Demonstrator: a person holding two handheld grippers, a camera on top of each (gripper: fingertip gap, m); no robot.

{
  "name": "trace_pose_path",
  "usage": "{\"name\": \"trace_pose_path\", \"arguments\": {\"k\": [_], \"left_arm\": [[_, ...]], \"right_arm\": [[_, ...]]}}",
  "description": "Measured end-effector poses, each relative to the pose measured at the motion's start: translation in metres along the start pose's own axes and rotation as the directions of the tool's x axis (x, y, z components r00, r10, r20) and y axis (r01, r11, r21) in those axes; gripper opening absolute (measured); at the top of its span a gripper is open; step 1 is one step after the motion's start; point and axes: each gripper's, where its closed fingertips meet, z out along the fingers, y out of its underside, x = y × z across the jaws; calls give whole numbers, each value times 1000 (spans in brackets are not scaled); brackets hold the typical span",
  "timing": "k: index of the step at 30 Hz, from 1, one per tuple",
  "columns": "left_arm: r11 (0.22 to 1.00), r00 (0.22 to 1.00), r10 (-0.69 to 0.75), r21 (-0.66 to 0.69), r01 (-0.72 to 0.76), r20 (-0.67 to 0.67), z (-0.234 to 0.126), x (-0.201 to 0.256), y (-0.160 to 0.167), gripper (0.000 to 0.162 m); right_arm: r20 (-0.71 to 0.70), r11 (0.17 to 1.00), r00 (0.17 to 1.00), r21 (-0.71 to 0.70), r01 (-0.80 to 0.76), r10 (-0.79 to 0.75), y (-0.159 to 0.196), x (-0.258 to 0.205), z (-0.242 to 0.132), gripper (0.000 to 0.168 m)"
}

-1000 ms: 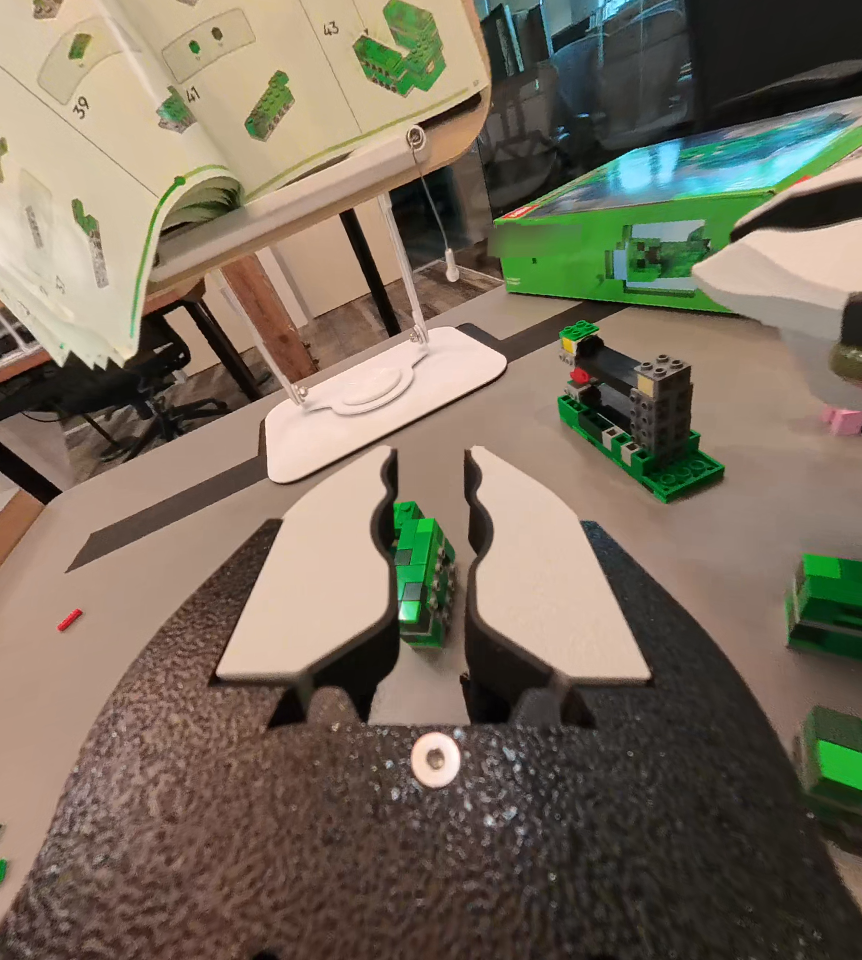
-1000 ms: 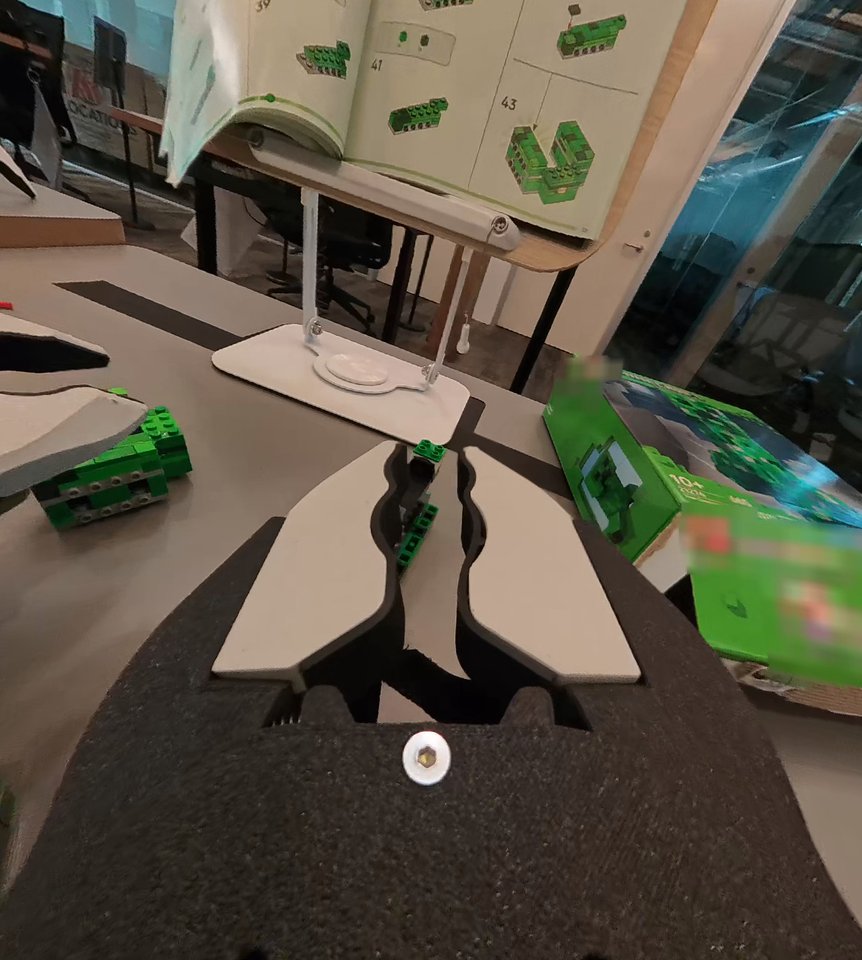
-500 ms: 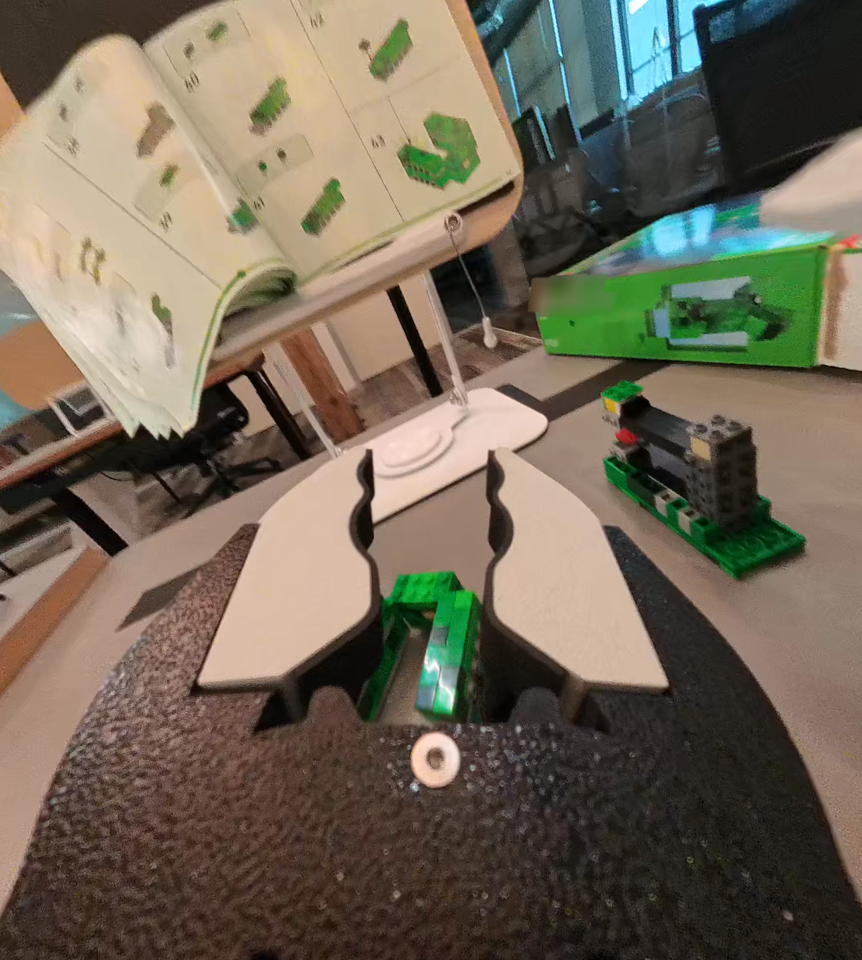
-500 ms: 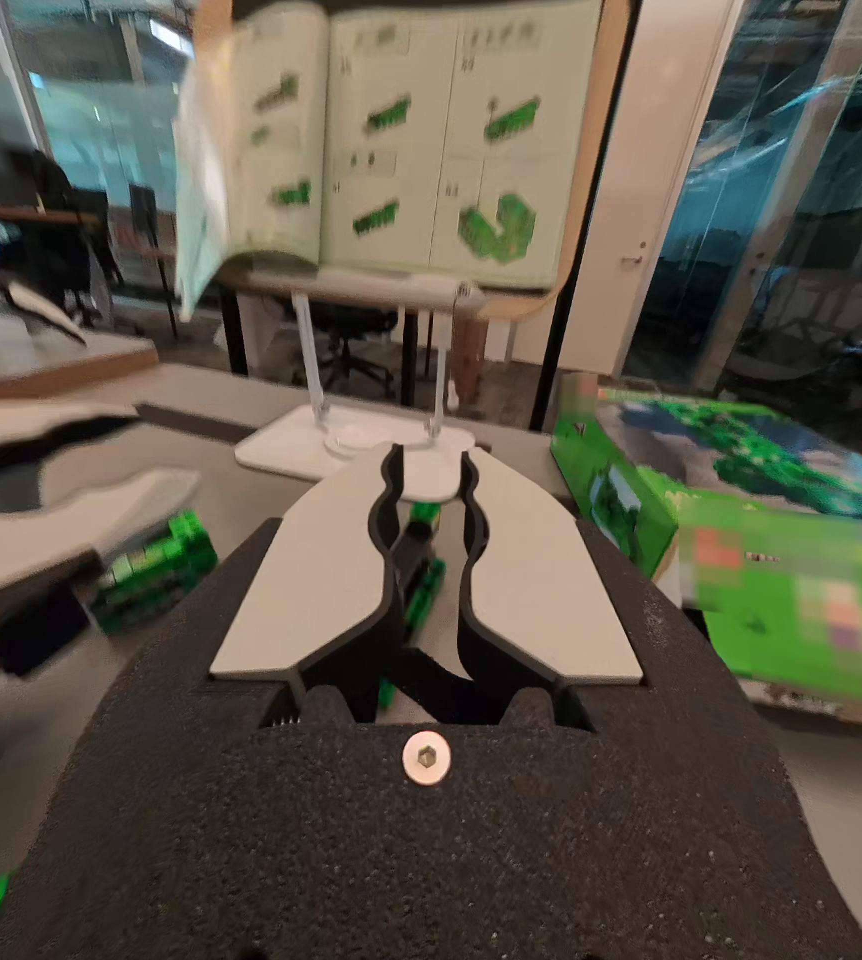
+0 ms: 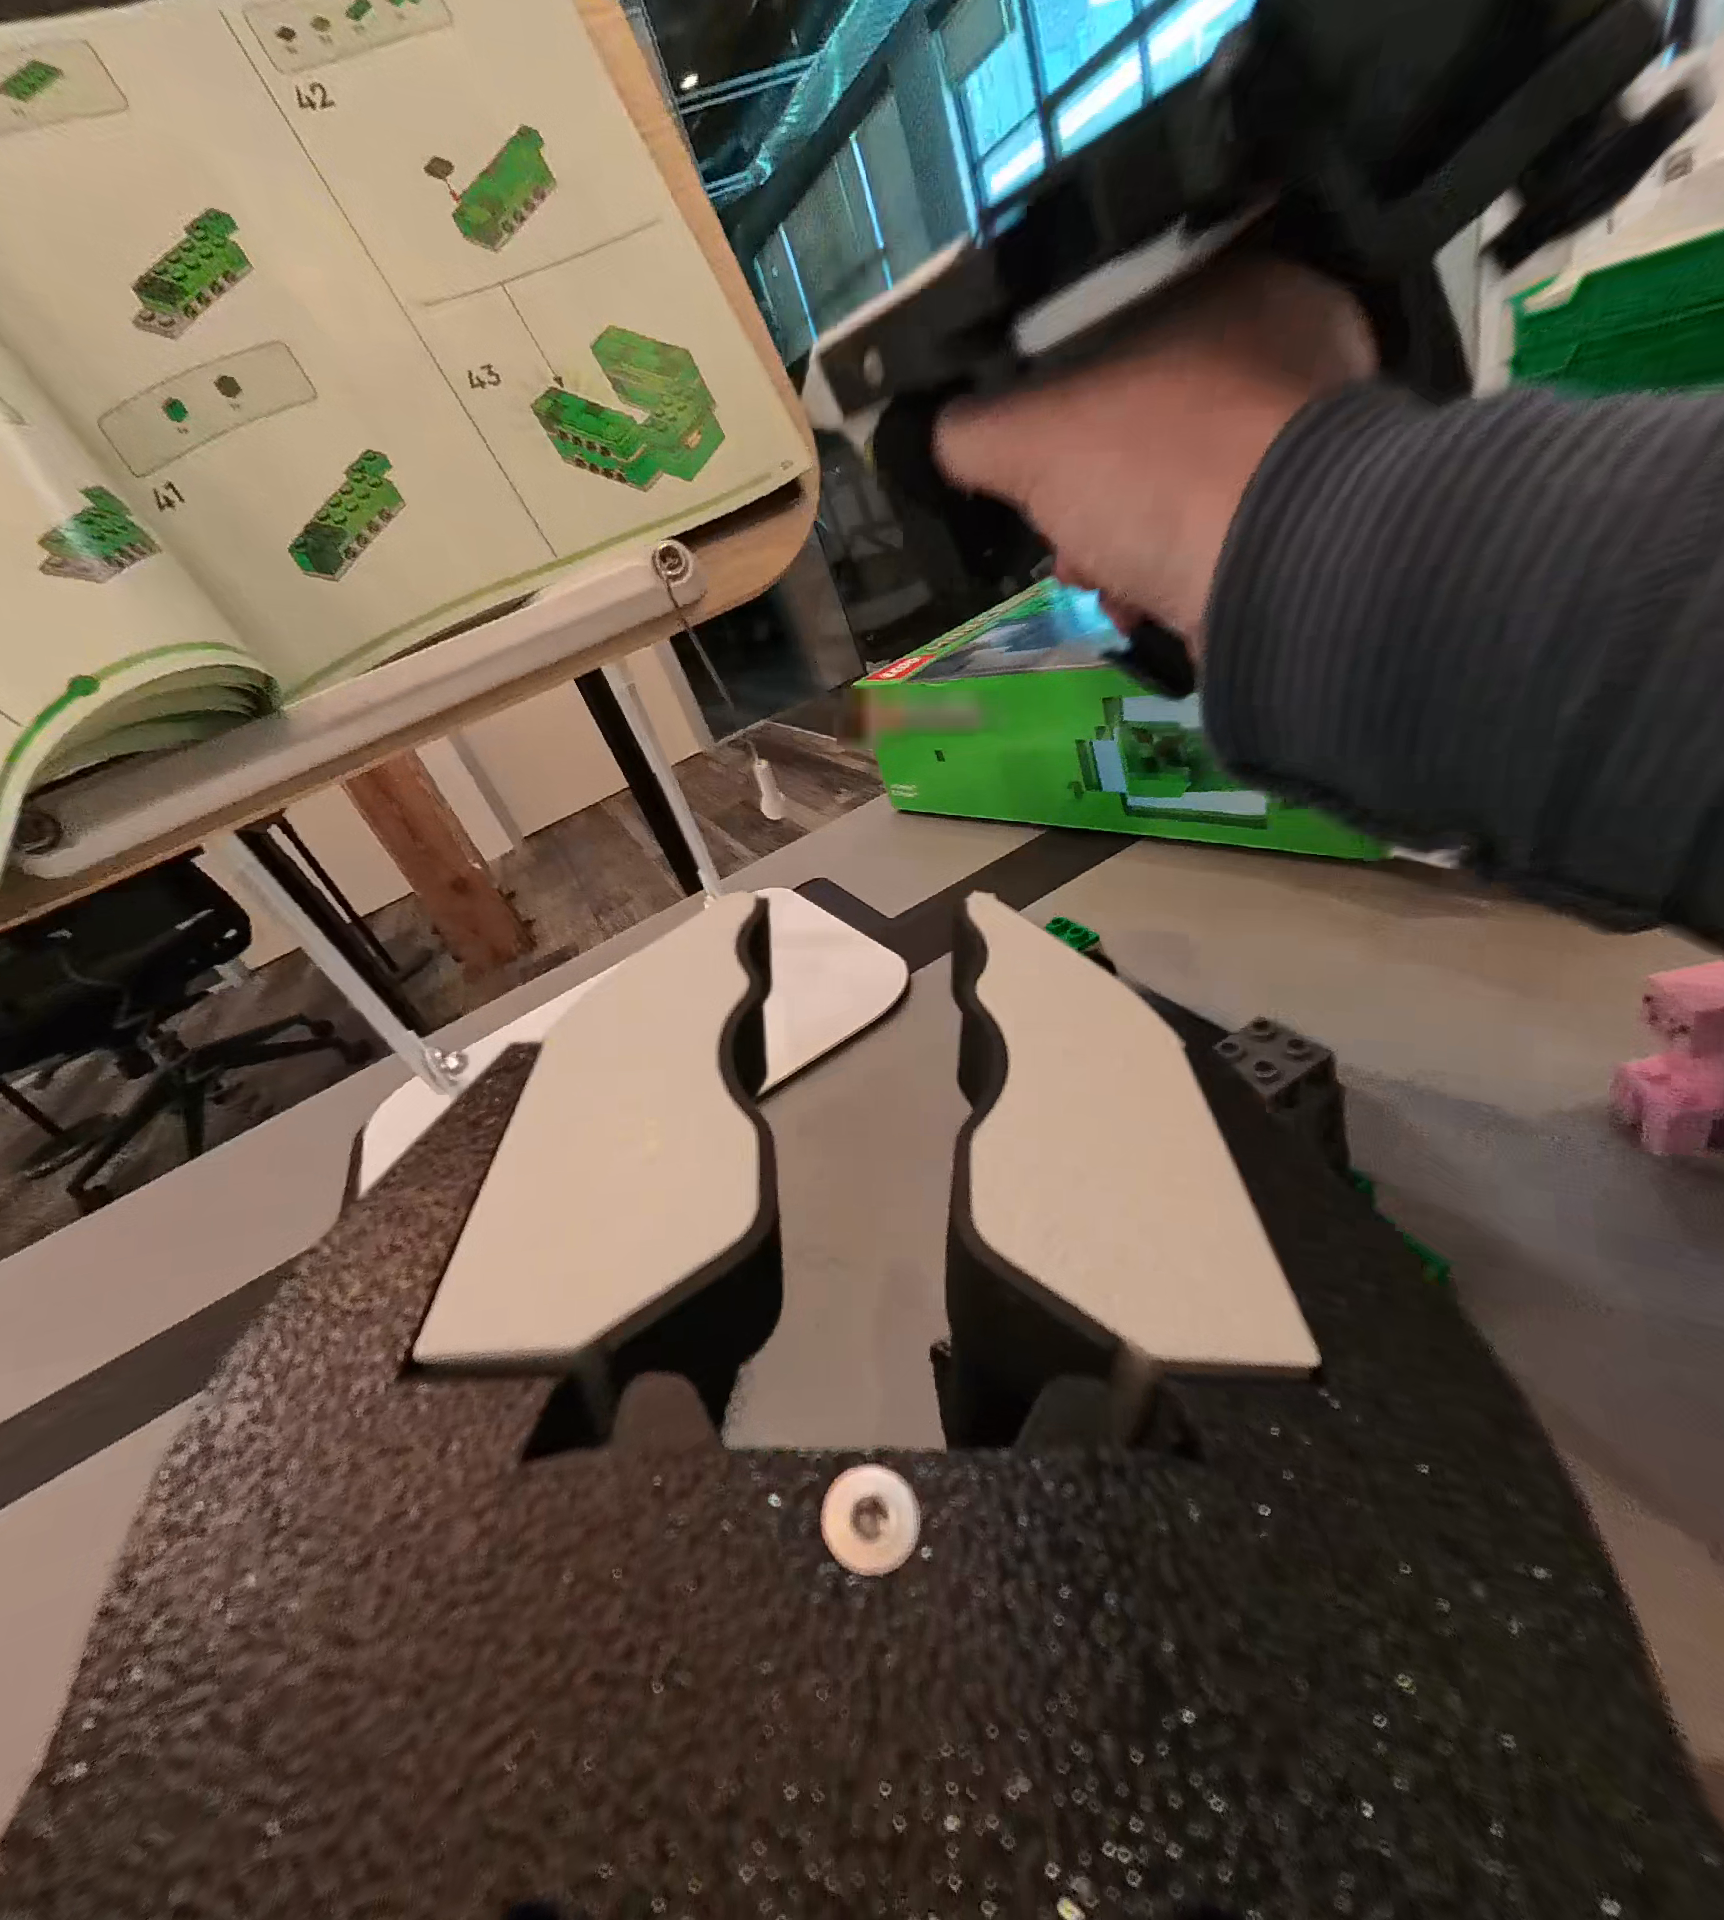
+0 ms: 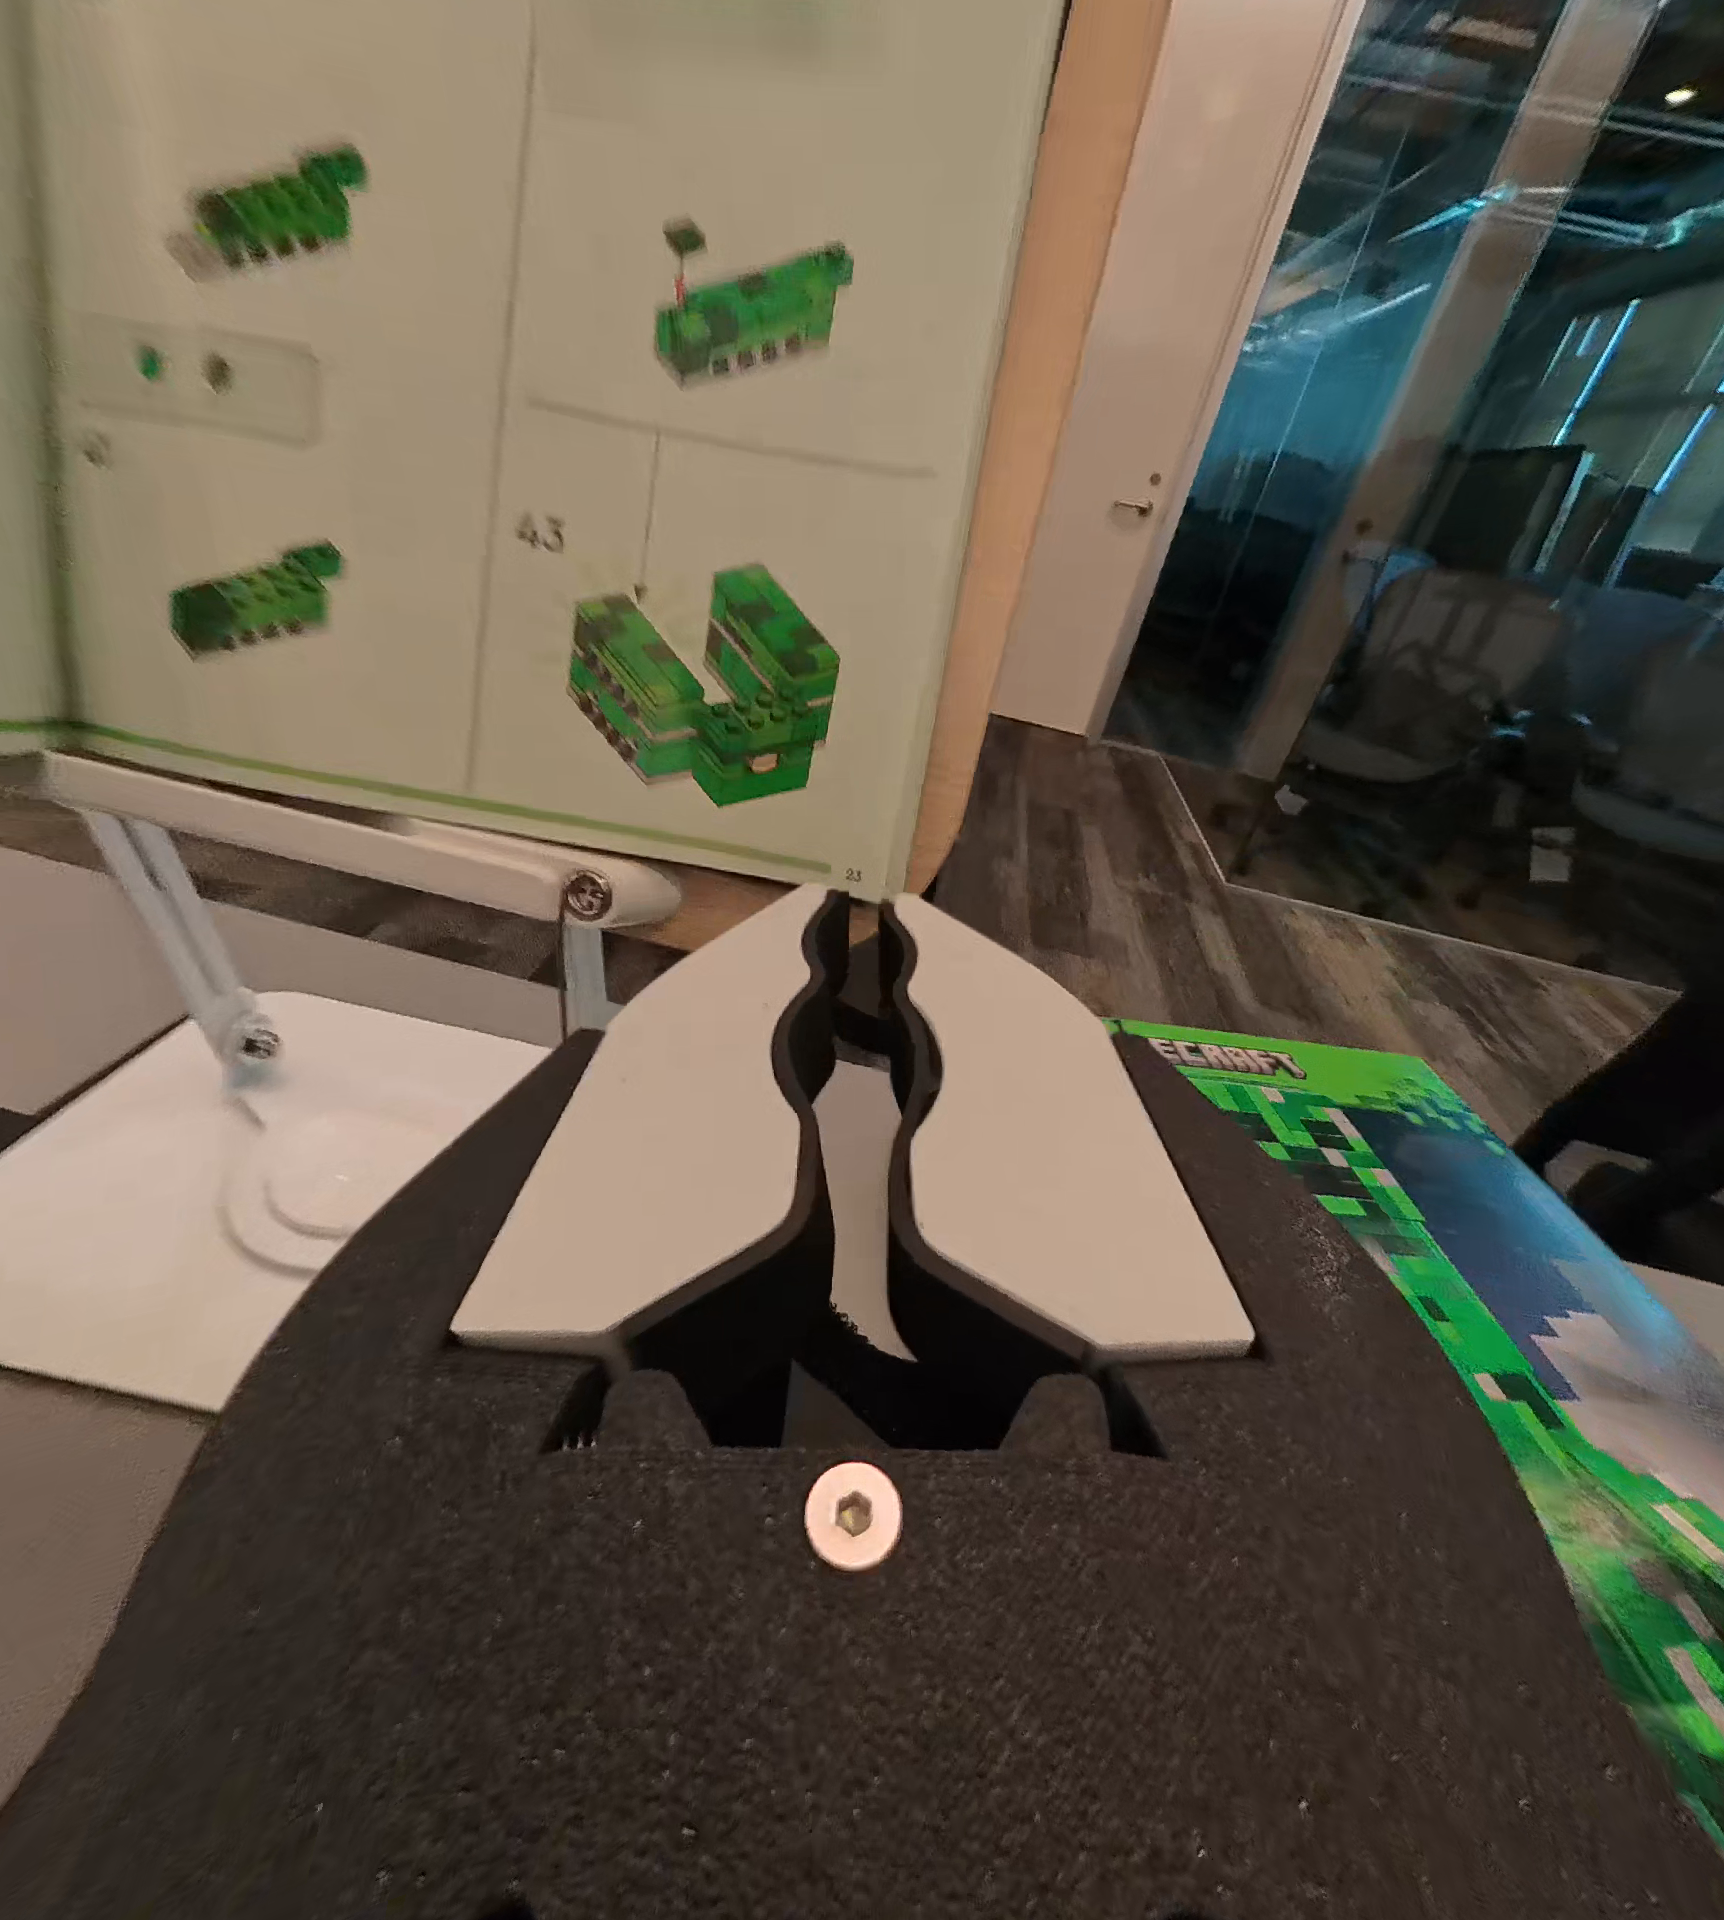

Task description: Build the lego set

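**Both grippers empty, reaching toward the instruction booklet**

Left wrist view: the left gripper is hovering over the grey bench with its jaws standing apart and nothing between them. Behind its right finger, a dark grey and black brick assembly on a green plate is sitting mid-bench, mostly hidden. A pink brick pig is standing toward the bench's right edge; the green set box is lying along the far edge. The instruction booklet is lying open on a white stand. A hand in a ribbed dark sleeve is carrying the other gripper high, blurred.

Right wrist view: the right gripper is pointing at the booklet's lower right corner, jaws nearly together, nothing held.

Handling judgement: the brick assemblies are looking light, rigid and smooth-sided, and are likely to split along seams under twist. Gripping across flat parallel sides, low near the base plate, is seeming safest.
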Motion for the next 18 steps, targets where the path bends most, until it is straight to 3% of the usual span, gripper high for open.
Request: {"name": "trace_pose_path", "arguments": {"k": [4, 8, 11, 16, 18], "left_arm": [[999, 998, -43, -5, 43, -52, 0, 8, -2, 31], [1000, 998, -8, 7, 8, -67, 0, 14, -7, 28], [1000, 997, 8, 9, -7, -70, -1, 16, -8, 26], [995, 994, 3, 95, 7, -106, -9, 18, -22, 0], [996, 995, 7, 89, 1, -95, -9, 16, -21, 0]], "right_arm": [[-19, 995, 995, 34, 95, -95, 5, -8, 11, 9], [-55, 999, 998, 1, 42, -42, 17, -4, 23, 18], [-78, 996, 997, 79, 27, -21, 8, -3, 22, 18], [-110, 997, 994, 78, 26, -17, 5, -3, 24, 17], [-115, 997, 993, 80, 16, -7, 6, -2, 25, 17]]}}
